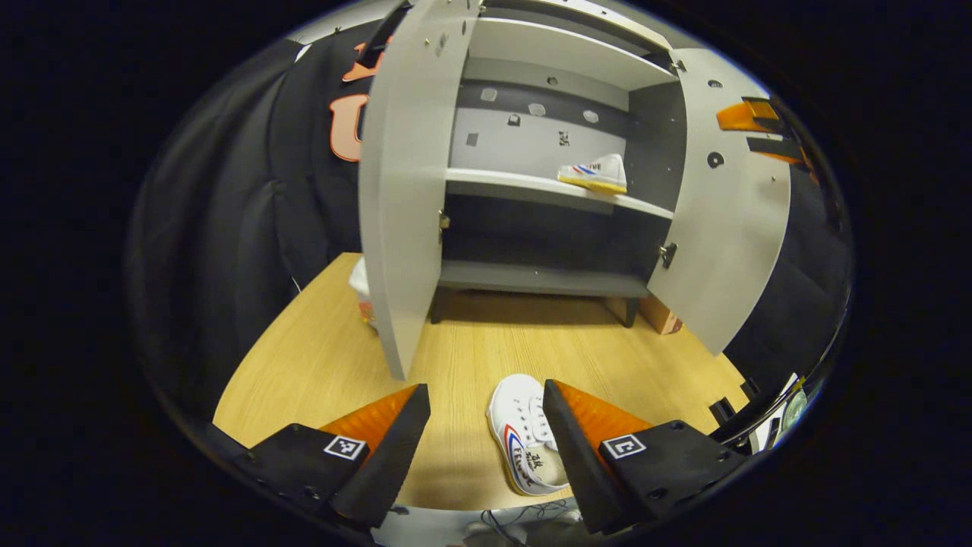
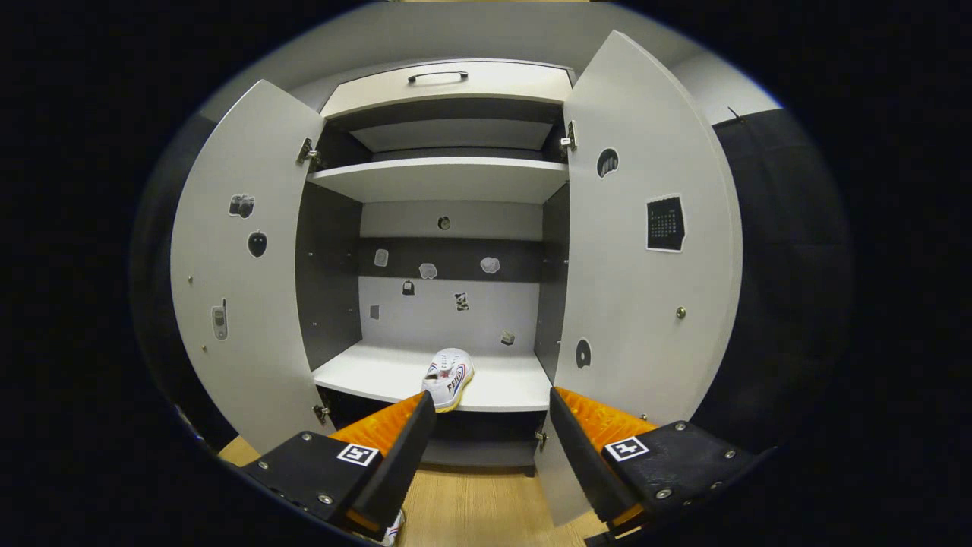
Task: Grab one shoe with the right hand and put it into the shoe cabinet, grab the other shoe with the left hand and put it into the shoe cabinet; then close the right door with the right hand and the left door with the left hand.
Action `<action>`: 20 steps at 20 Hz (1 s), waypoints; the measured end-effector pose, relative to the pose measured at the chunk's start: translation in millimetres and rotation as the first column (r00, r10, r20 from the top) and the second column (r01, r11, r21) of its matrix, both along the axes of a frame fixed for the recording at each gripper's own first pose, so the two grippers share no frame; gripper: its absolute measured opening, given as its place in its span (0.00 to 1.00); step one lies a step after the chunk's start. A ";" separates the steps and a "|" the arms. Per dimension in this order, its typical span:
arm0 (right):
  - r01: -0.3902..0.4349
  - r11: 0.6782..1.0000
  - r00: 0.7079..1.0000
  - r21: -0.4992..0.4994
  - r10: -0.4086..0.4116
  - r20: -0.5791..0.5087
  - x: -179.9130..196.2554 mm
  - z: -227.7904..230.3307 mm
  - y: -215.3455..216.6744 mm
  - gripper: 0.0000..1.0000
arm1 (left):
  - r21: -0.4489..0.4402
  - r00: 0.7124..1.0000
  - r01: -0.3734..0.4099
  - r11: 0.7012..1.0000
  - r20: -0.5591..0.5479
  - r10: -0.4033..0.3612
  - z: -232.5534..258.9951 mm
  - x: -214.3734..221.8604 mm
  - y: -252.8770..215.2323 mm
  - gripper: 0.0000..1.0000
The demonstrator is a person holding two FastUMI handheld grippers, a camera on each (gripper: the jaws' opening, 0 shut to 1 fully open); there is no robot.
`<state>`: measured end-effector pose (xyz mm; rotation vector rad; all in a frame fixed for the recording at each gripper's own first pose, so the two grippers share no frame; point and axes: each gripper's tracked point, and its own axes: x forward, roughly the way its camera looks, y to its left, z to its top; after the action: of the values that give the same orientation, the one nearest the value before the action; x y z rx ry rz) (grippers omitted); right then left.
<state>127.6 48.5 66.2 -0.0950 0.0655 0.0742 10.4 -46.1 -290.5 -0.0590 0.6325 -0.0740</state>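
Observation:
A white shoe (image 1: 522, 433) with red and blue stripes lies on the wooden floor (image 1: 486, 349), just ahead of my open left gripper (image 1: 486, 403), close to its right finger. The grey shoe cabinet (image 1: 531, 190) stands beyond with both doors open. A second white shoe (image 1: 594, 172) rests on its middle shelf, to the right. In the right gripper view that shoe (image 2: 449, 377) sits on the shelf (image 2: 380, 372) just past my open right gripper (image 2: 492, 406), which holds nothing. The left door (image 2: 243, 273) and right door (image 2: 645, 251) swing wide on either side.
A cardboard box (image 1: 659, 314) sits on the floor by the cabinet's right foot. A white bag-like item (image 1: 362, 287) hides behind the left door (image 1: 402, 190). The right door (image 1: 729, 213) stands open too. Black cloth walls surround the wooden floor.

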 end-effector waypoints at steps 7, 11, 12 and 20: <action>-0.008 1.000 0.999 -0.002 0.009 0.031 -20.1 5.1 -16.1 0.93 | -0.005 0.980 0.027 1.000 -0.196 -0.027 -91.1 -3.8 -20.3 0.98; -0.017 1.000 0.999 -0.014 0.018 0.044 -27.0 7.2 -23.9 0.93 | 0.061 0.965 0.049 0.997 -0.260 -0.032 -133.2 -2.3 -11.6 1.00; -0.016 1.000 0.999 -0.019 0.017 0.048 -28.2 8.2 -26.1 0.93 | 0.059 0.960 0.047 0.997 -0.280 -0.029 -142.4 -4.3 -11.9 1.00; -0.037 0.999 0.999 -0.010 0.037 0.009 -29.2 -9.3 -31.0 0.93 | -0.027 0.923 0.036 0.999 -0.382 -0.044 -175.9 -8.3 -30.5 0.86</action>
<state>98.4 17.4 56.8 -0.1065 0.0548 0.1107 2.1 -76.6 -466.4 -0.0803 1.0250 -0.1096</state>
